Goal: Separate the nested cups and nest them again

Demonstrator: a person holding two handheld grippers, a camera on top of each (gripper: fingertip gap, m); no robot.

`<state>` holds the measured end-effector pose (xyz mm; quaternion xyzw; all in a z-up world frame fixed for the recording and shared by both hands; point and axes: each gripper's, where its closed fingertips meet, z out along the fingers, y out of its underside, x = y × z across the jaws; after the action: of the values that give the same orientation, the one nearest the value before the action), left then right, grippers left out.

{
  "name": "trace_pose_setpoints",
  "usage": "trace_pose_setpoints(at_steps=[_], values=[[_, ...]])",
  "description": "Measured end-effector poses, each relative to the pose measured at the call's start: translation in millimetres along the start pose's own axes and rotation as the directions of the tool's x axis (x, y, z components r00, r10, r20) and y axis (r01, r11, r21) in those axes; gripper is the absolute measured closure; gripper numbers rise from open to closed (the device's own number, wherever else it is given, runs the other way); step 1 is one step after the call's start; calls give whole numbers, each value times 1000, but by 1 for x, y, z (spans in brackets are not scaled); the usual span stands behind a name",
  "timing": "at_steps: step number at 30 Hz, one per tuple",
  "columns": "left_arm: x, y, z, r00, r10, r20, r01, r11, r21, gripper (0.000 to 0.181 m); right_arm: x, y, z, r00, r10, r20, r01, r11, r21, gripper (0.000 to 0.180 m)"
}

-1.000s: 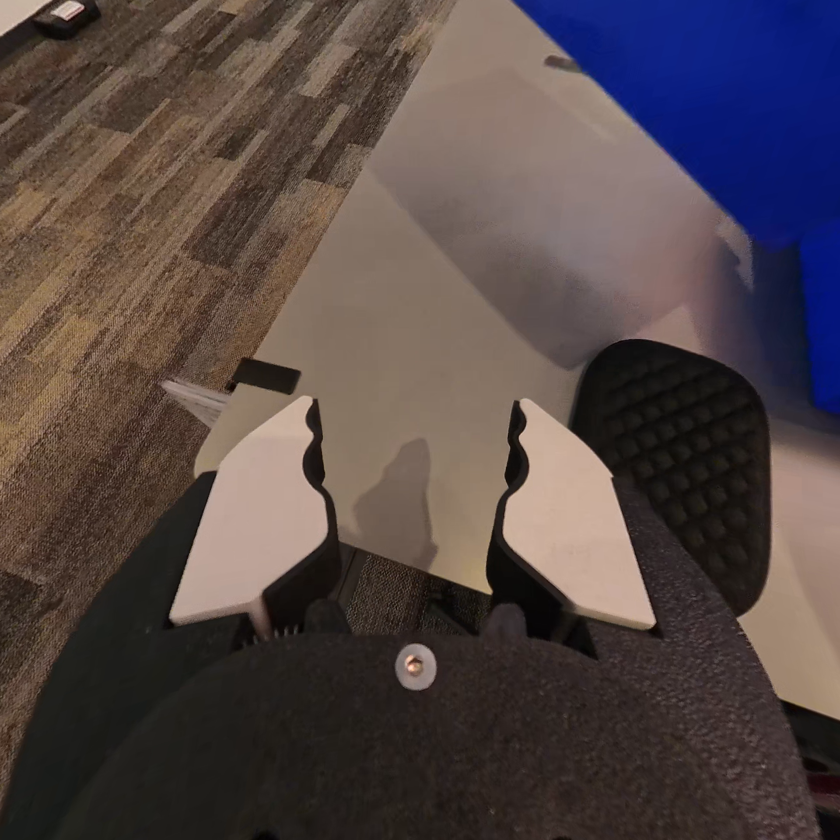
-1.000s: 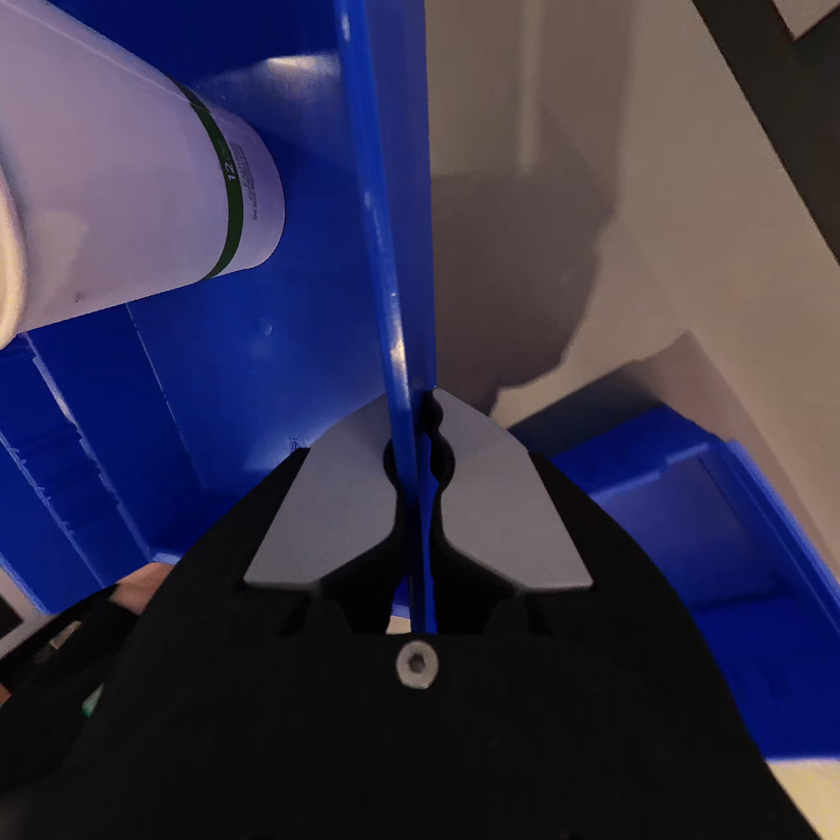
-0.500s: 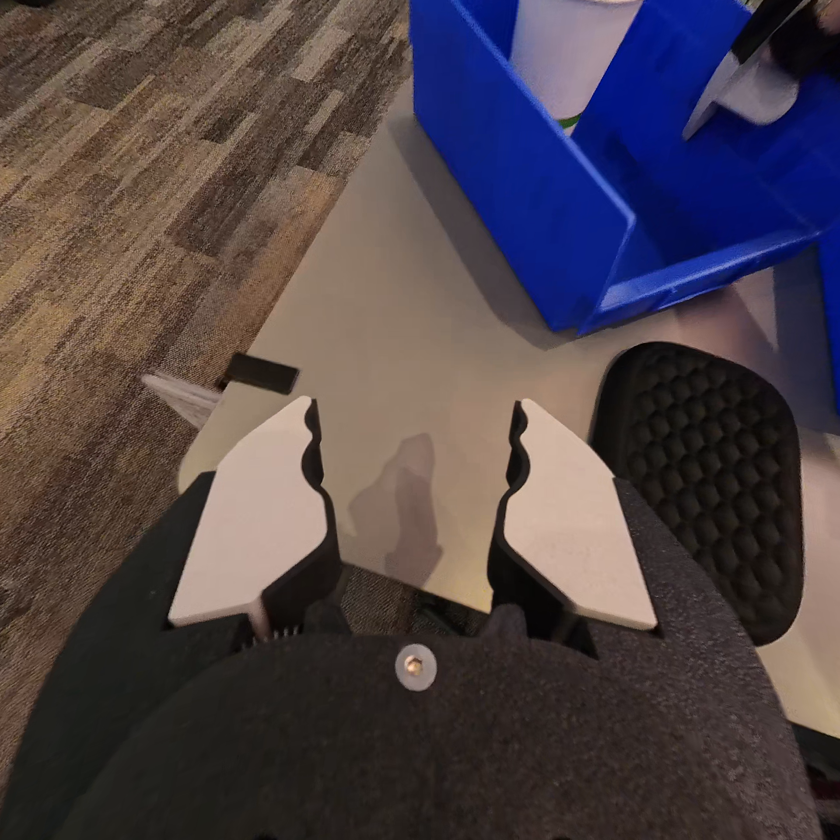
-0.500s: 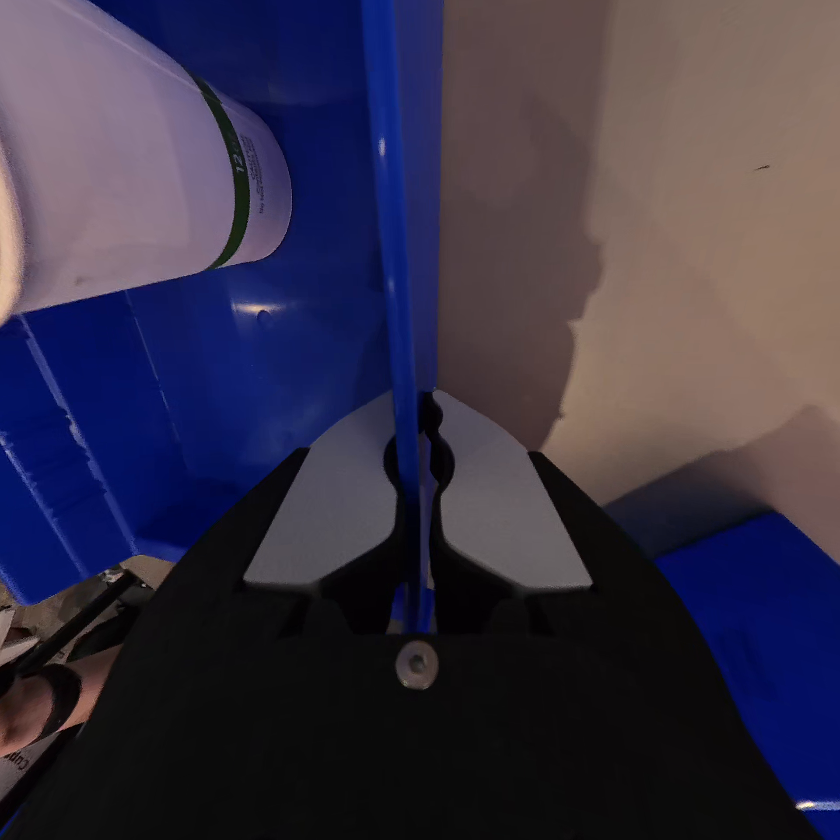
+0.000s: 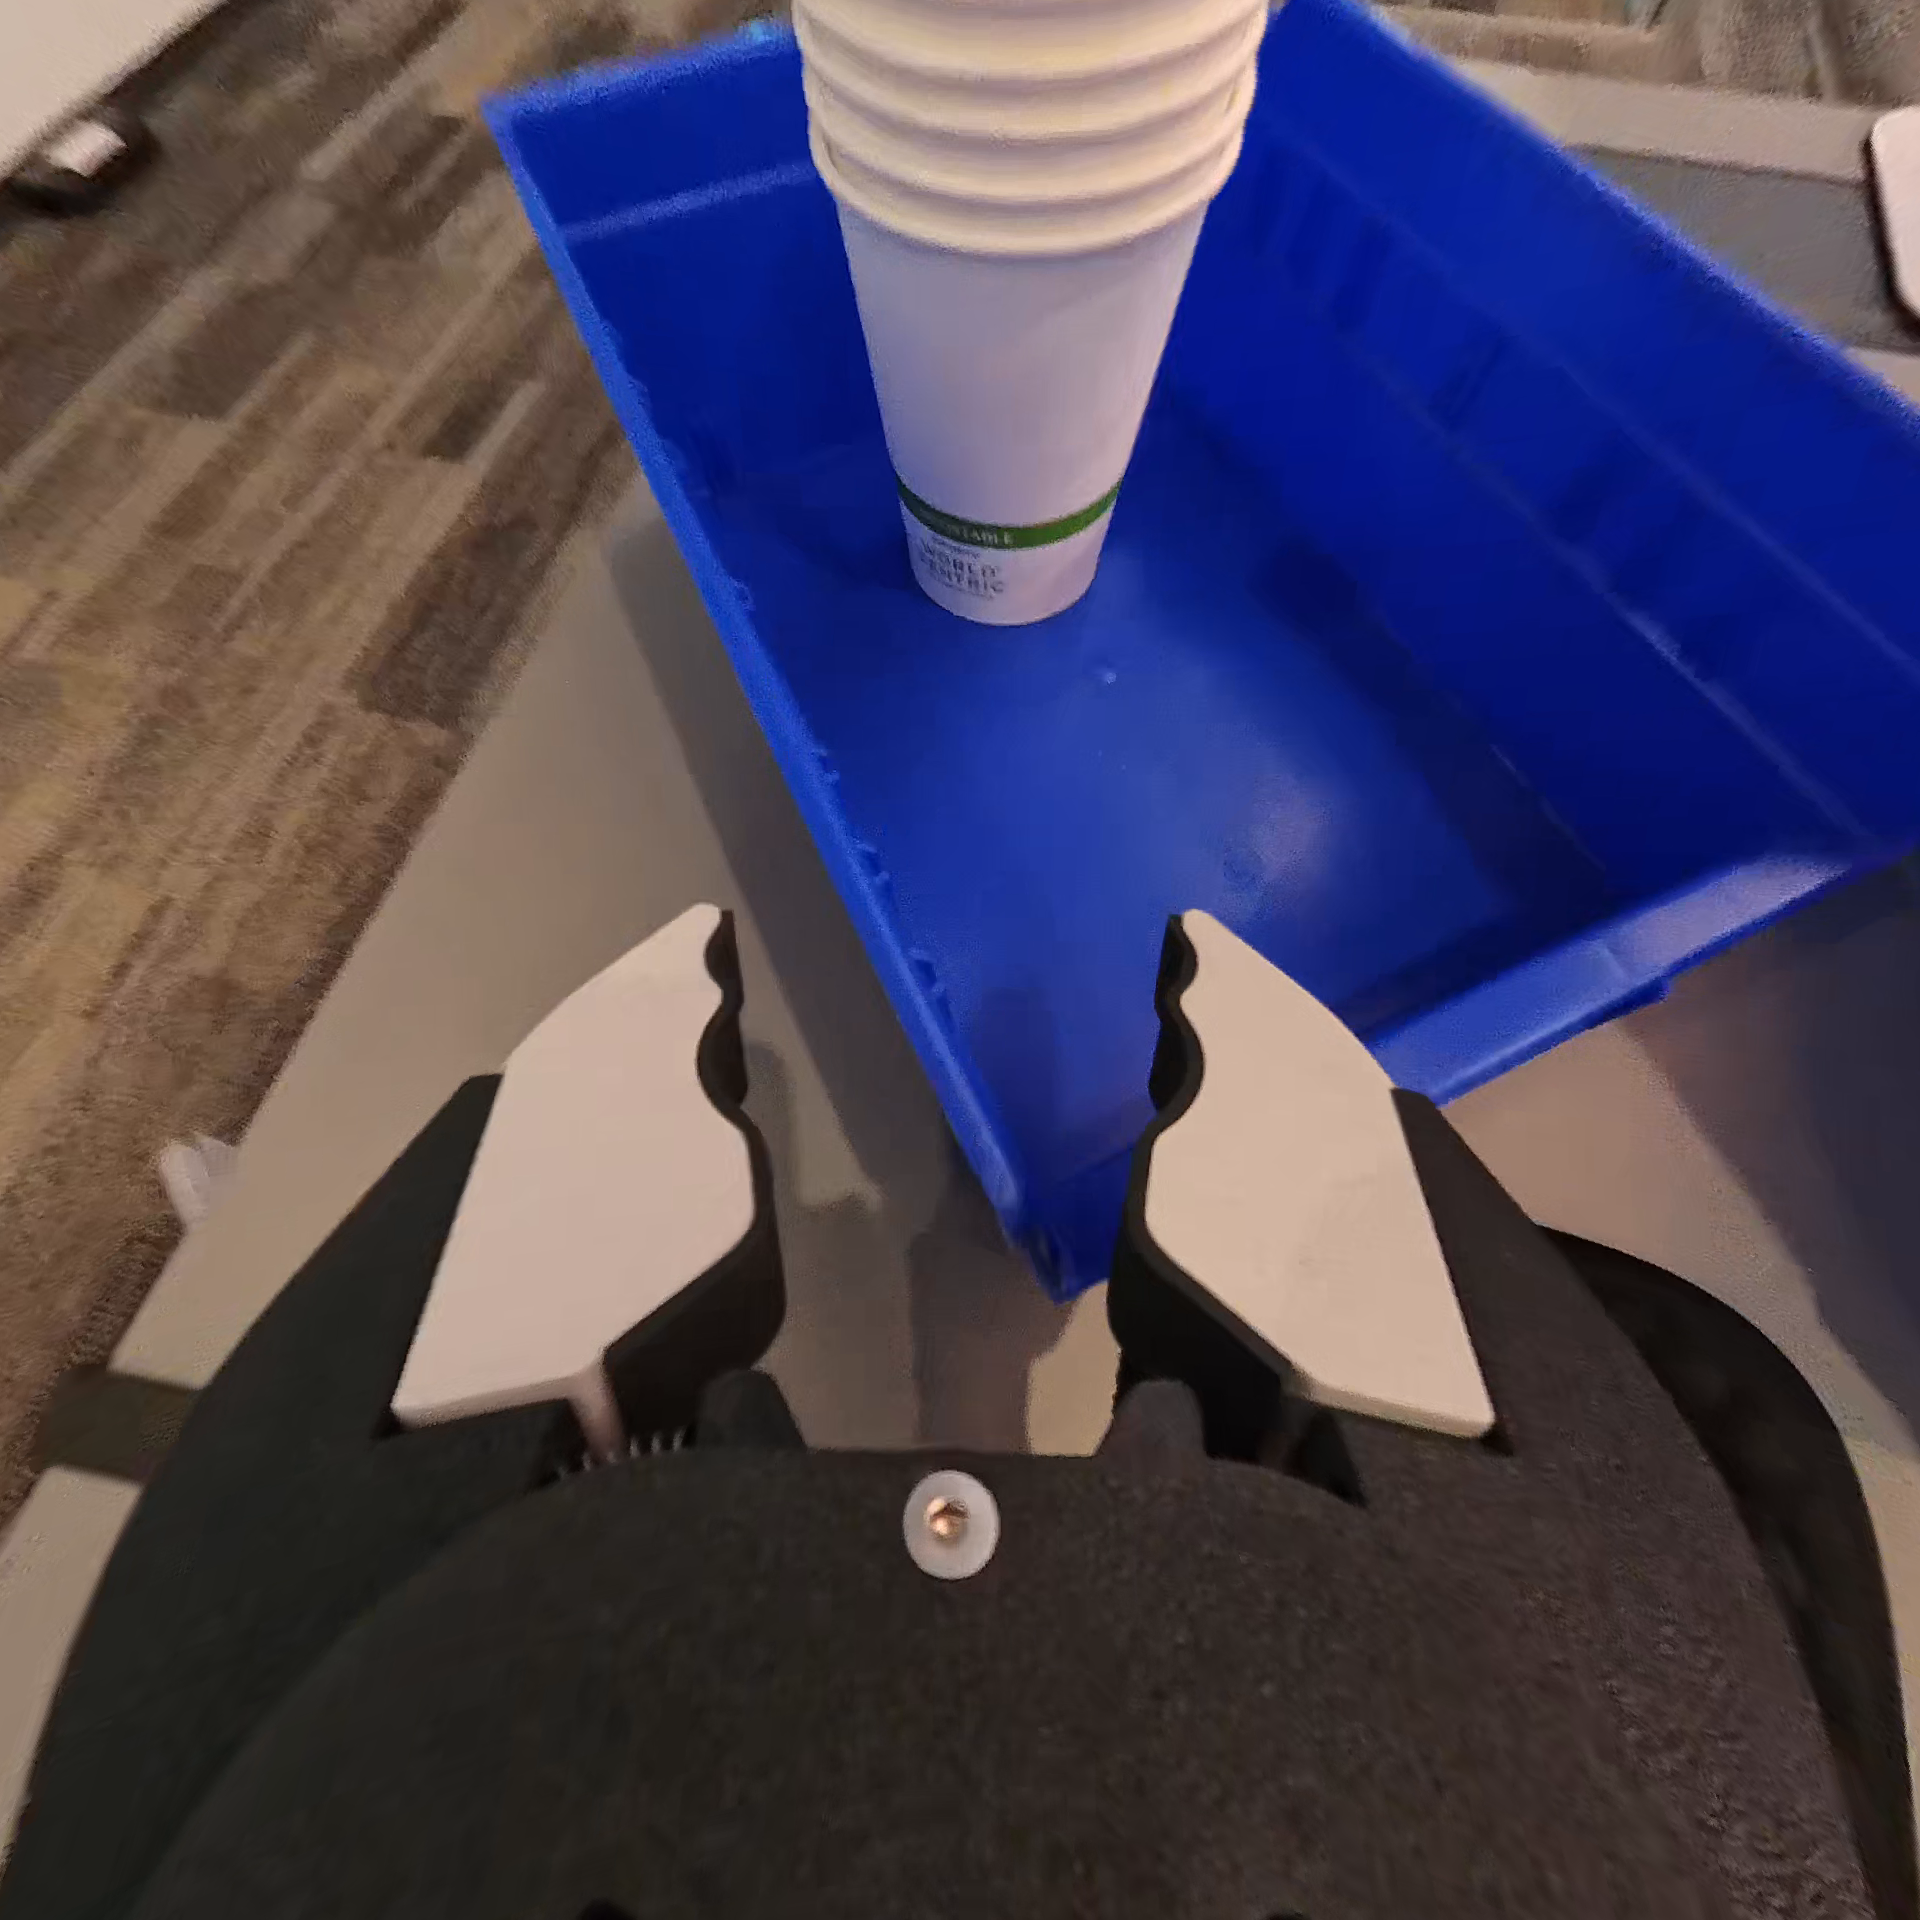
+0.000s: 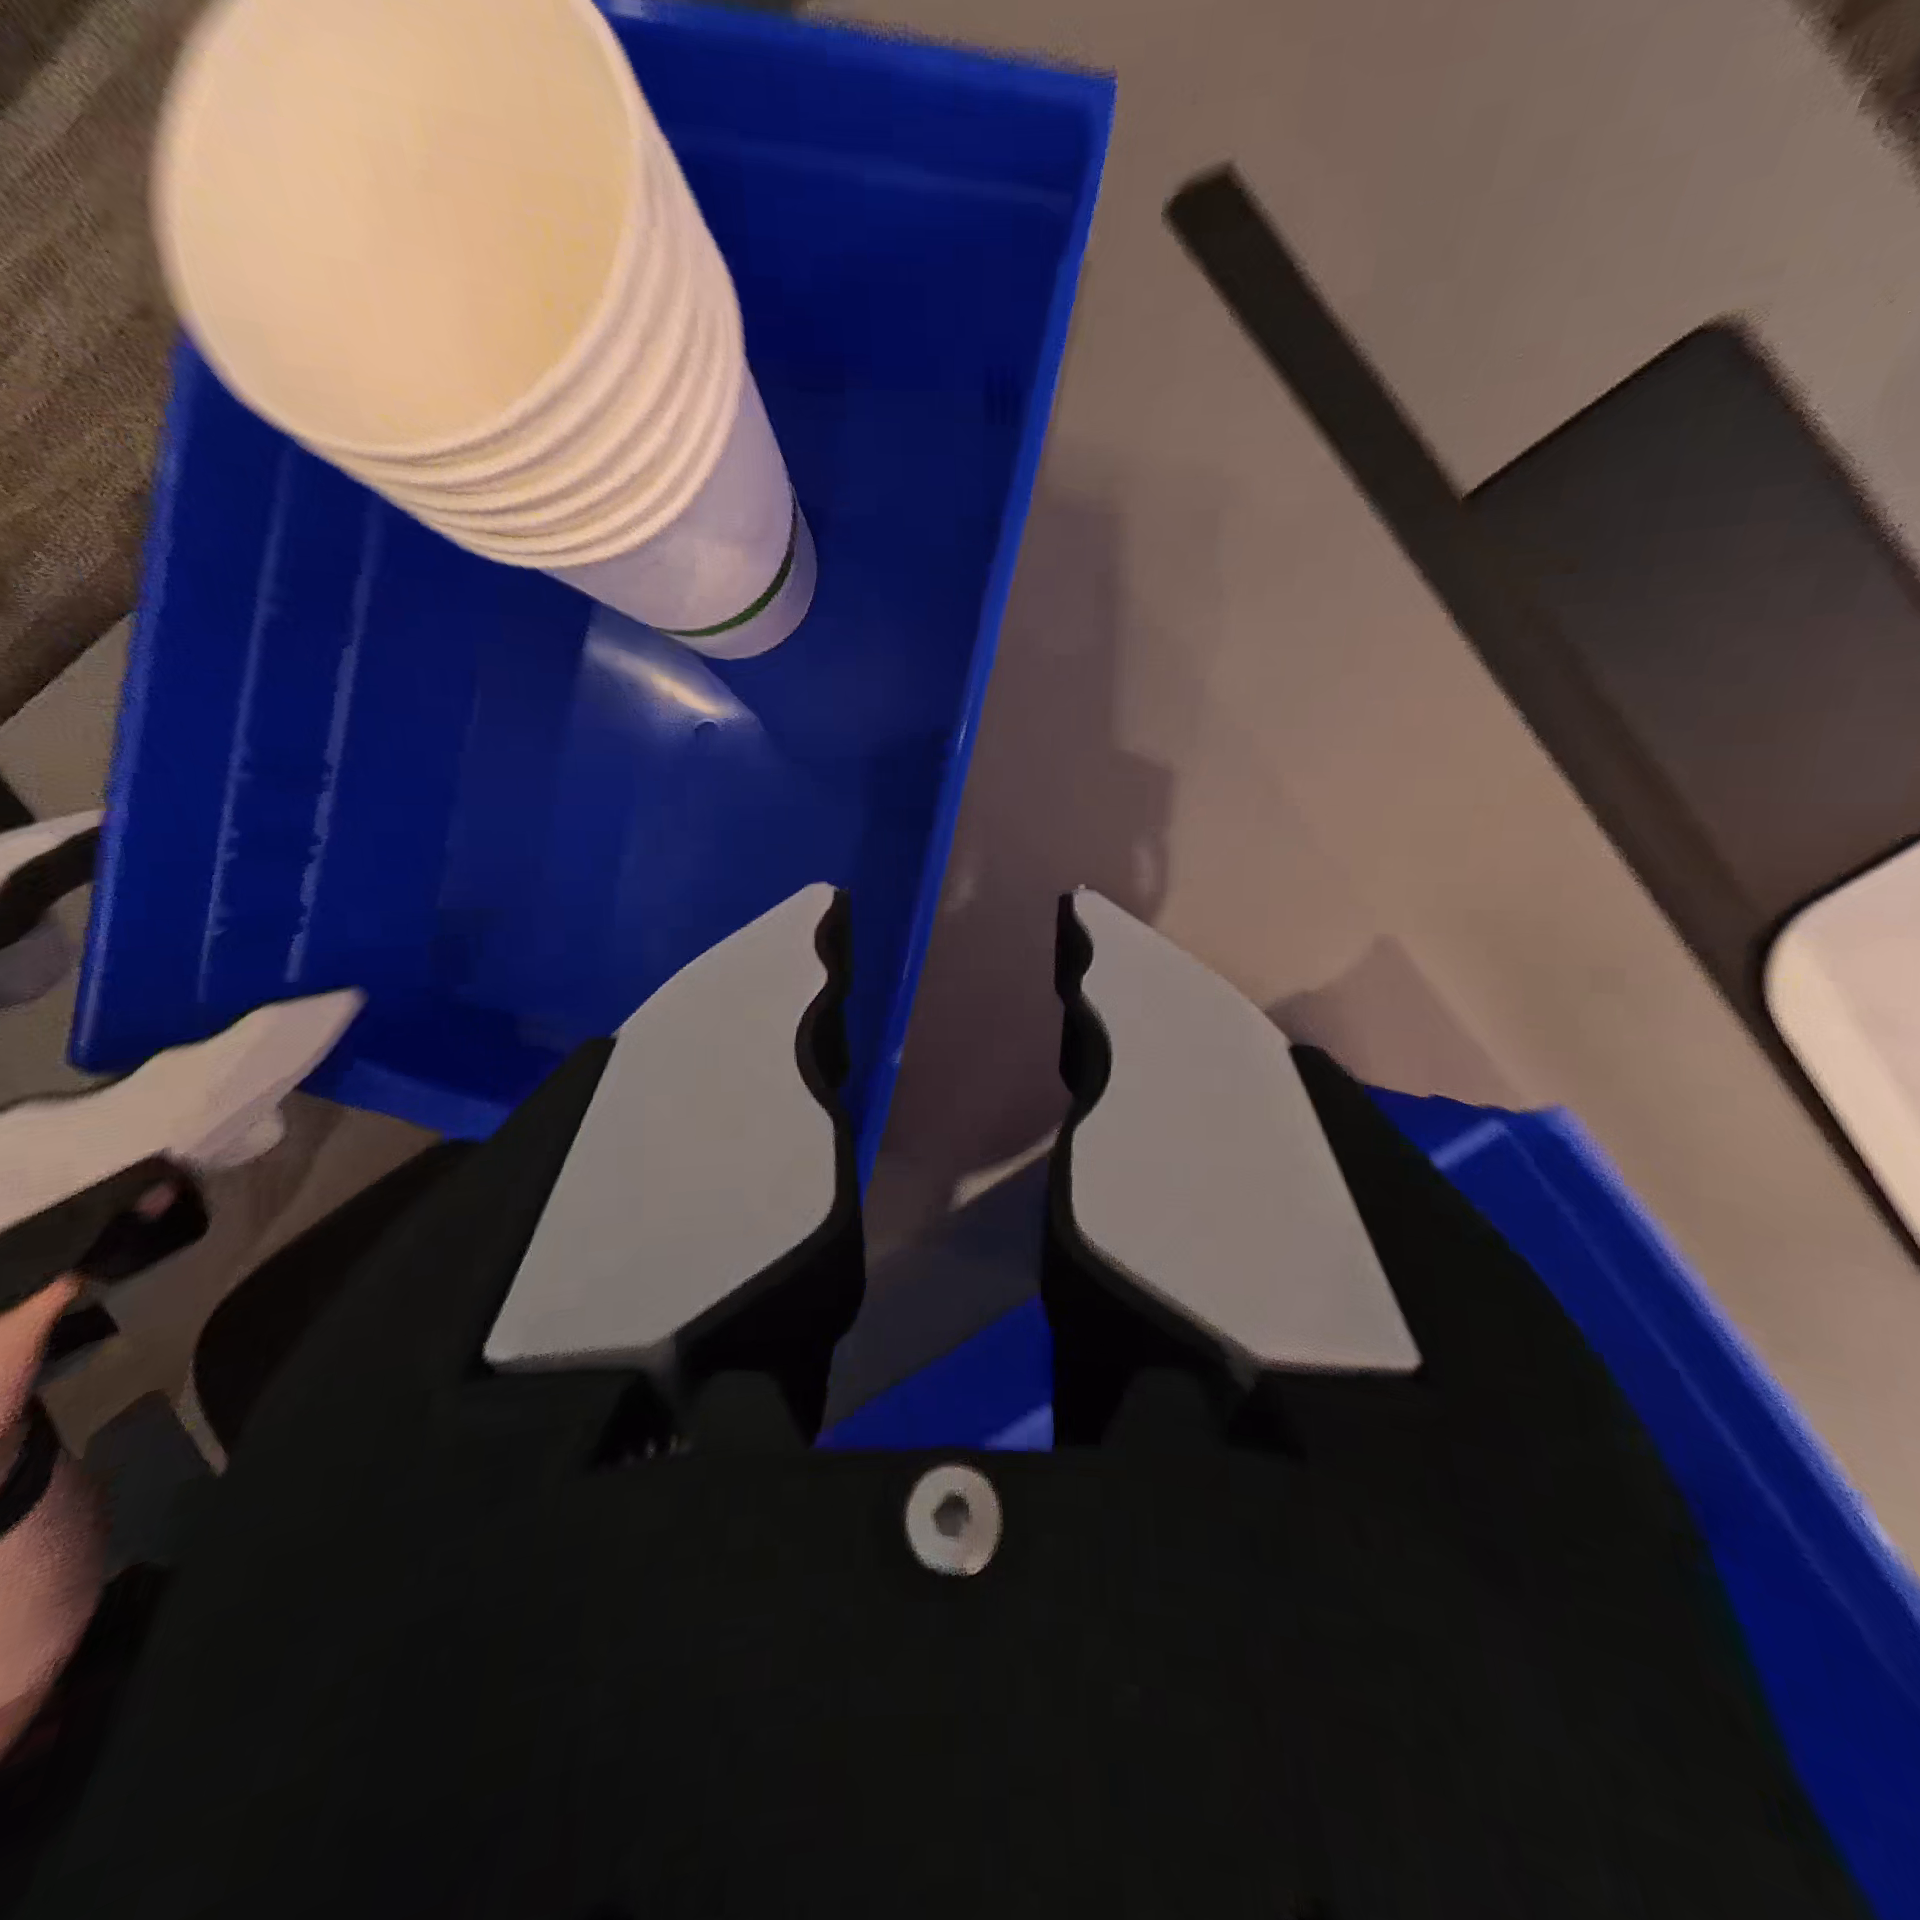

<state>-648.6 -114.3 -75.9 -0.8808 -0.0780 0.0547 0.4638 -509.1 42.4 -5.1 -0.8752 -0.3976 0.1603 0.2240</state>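
In a blue bin point(image 5: 1455, 436), white nested cups point(image 5: 1013, 343) stand upright.

Matt white paper cups point(image 5: 1023, 343) with ridged rims; glossy, smooth blue plastic bin point(image 5: 1455, 540); smooth matt surface point(image 5: 582, 935); rough carpet floor point(image 5: 208, 520); grainy black tool body, smooth pale fingers point(image 5: 613, 1174).

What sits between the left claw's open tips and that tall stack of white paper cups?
In the left wrist view, the blue plastic bin's near wall and bare floor lie between the left gripper and the white paper cup stack.
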Motion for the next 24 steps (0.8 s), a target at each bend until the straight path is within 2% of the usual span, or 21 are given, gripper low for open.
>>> trace_pose_setpoints(at_steps=[3, 4, 5, 10, 13, 19, 24], values=[[-6, 4, 12, 999, -36, -26, 35, 999, -22, 123, -3, 1, -44, 996, -79, -30, 81, 993, 87, 142], [-6, 4, 12, 997, -46, -55, 45, 999, -21, 141, -4, 3, -58, 993, -107, -43, 111, 987, 113, 142], [-10, 4, 12, 997, -41, -59, 40, 999, -23, 151, -5, 7, -71, 989, -135, -54, 141, 981, 134, 142], [-43, 7, 13, 989, 134, -58, -139, 987, -77, 162, -6, 38, -124, 962, -244, -123, 264, 946, 188, 143], [-73, 3, 20, 981, 165, -100, -177, 977, -123, 171, -2, 62, -143, 951, -273, -144, 297, 935, 191, 143], [-112, -12, 43, 921, 272, -278, -319, 938, -139, 172, 8, 109, -153, 944, -301, -135, 321, 932, 167, 144], [-122, -16, 50, 916, 245, -319, -302, 942, -145, 173, 35, 146, -153, 960, -244, -137, 263, 955, 141, 144]])
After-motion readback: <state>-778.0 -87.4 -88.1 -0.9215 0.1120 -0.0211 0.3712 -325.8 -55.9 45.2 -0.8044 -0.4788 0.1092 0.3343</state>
